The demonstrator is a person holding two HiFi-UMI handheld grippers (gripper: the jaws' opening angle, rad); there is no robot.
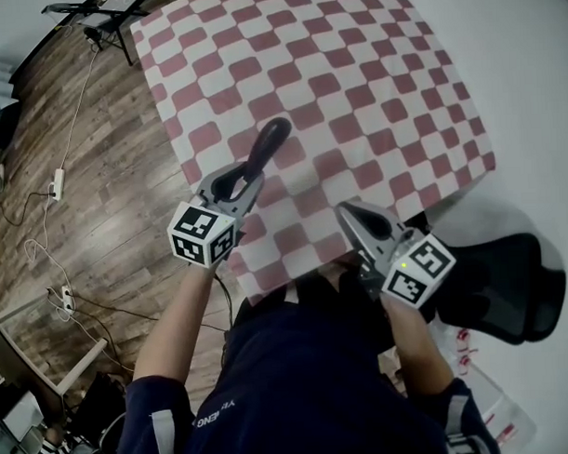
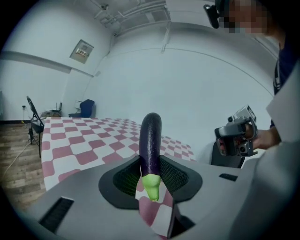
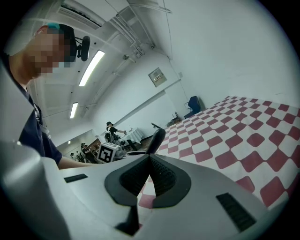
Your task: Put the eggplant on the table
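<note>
**Eggplant (image 1: 268, 146) clamped in left claw (image 1: 252, 179) over the counter (image 1: 372, 88)**

The left claw's jaws are clamped on the eggplant just above its green stem end. The dark purple body sticks out beyond the jaws, away from the person, over the near left part of the red-and-white checked counter. The right claw (image 1: 356, 216) has its jaws together on nothing, at the counter's near edge. Each claw's cube (image 1: 202, 235) bears black square markers. White print on the person's dark top (image 1: 299, 398) is too small to read.
</note>
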